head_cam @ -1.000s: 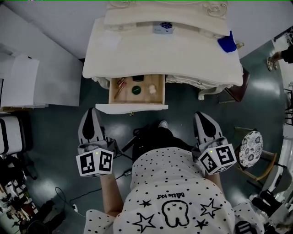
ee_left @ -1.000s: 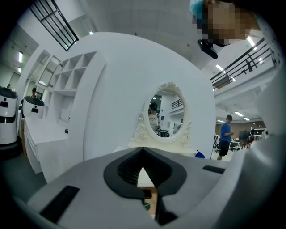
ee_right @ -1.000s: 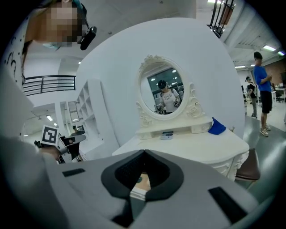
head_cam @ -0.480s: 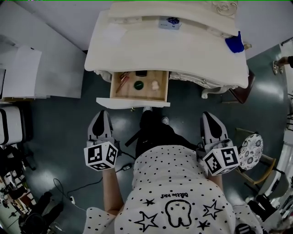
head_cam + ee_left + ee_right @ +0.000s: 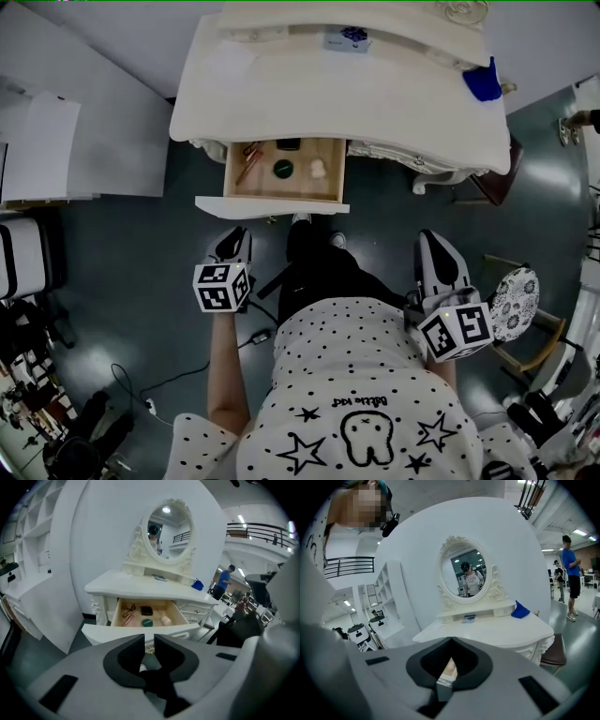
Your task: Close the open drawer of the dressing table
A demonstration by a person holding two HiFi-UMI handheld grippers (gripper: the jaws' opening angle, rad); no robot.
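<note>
Head view: the drawer [image 5: 272,205] stood pulled out of the dressing table [image 5: 337,94] with small items inside and its front panel toward you. Your left gripper [image 5: 236,242] hung before the left half of that front, apart from it. Your right gripper [image 5: 437,248] sat well off to the drawer's right.

Left gripper view: the jaws were opening, with only a thin slit between them and nothing in it. The drawer's knob [image 5: 150,651] showed beyond the slit.

Right gripper view: the jaws were together and empty. The gripper body hid the drawer, and only the tabletop [image 5: 497,634] above it showed.

You could have skewed and jammed the drawer, I judge, by pushing off-centre on its left half, or snagged the knob with the tips. Bare floor lay before the drawer's front, though your shoe [image 5: 301,222] stood just beside it.
</note>
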